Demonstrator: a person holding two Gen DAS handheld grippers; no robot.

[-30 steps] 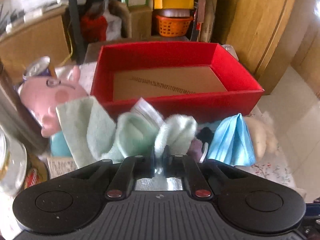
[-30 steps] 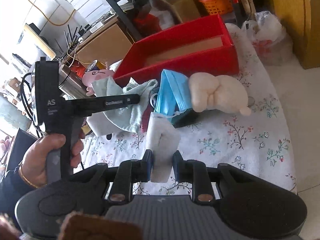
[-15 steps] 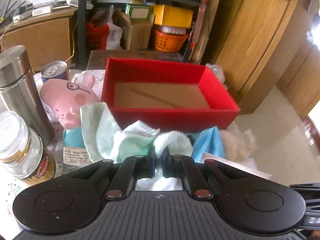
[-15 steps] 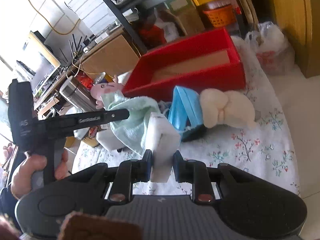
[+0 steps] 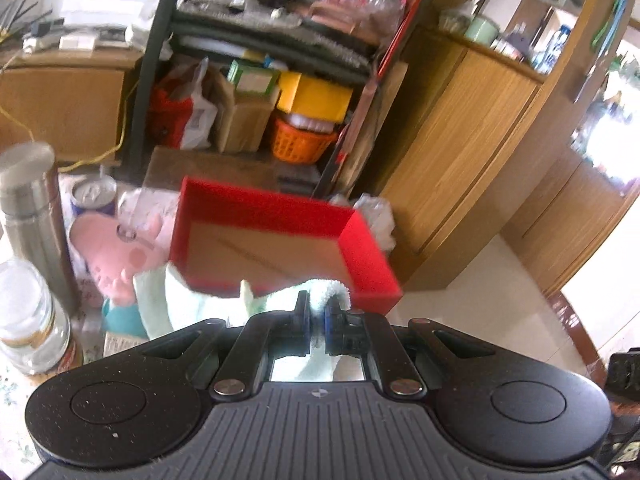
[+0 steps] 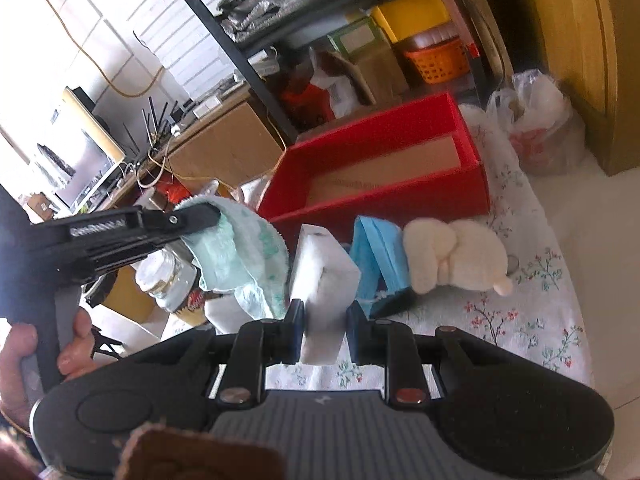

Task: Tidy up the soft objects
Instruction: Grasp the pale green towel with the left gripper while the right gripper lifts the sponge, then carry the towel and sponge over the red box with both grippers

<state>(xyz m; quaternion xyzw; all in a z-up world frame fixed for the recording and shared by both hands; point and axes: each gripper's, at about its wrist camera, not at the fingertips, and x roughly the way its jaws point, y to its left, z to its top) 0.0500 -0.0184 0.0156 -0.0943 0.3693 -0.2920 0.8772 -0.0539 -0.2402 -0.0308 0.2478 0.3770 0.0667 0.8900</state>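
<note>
- my left gripper is clenched on a fold of the green towel, which hangs off the table in front of the red box.
- my right gripper is clamped on the white sponge, lifted clear of the cloth.
- the towel is light and limp; it will drape and drag, so i judge a bunched fold the best hold.
- the sponge is light and squashy; a mid-body pinch suits it.
- near the box front lie the blue mask and cream plush; the pink pig is beside its left wall.
- the flask, jar and can are hard things near my left; the trailing towel could catch them.
</note>
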